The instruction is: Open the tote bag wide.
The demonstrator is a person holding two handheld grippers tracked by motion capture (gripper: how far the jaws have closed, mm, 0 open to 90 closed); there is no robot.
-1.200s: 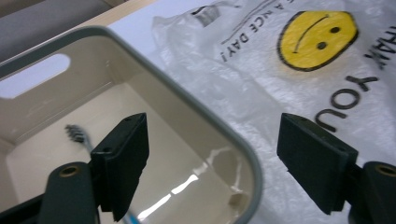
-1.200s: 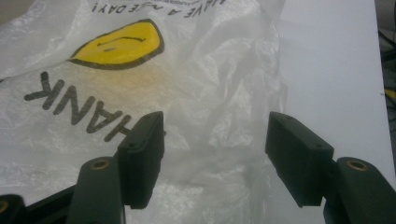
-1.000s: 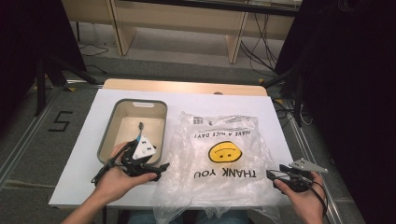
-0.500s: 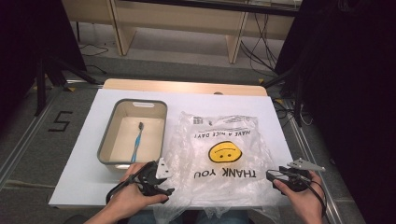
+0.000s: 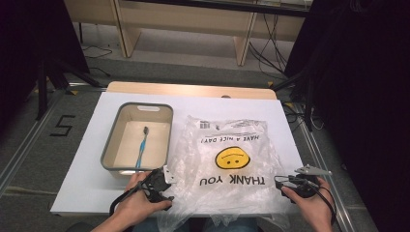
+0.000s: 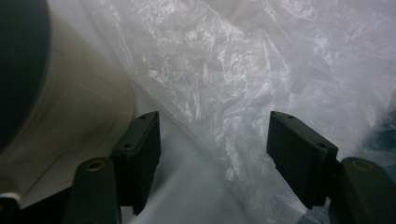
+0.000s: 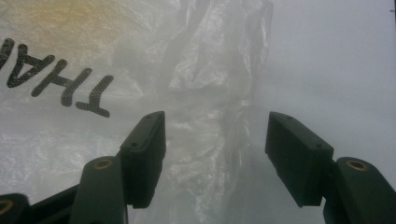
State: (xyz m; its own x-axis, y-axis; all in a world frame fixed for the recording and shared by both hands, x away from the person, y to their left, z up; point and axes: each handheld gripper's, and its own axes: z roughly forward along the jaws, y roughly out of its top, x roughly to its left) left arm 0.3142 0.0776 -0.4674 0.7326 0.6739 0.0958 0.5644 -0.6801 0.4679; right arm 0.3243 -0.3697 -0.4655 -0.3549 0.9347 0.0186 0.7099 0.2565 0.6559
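both jaws spread, empty. left gripper [image 5: 162, 186], a second ago over the bin [image 5: 112, 145], now meets the plastic bag [image 5: 227, 159] at lower centre; toothbrush [image 5: 141, 146] lies binned; bag handling likely follows.

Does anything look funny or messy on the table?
Mostly tidy. The crinkled clear plastic bag with the yellow smiley face lies with its print upside down from the person's side, and its near edge hangs over the white table. A blue toothbrush lies alone in the grey-rimmed beige bin. Nothing looks spilled or broken.
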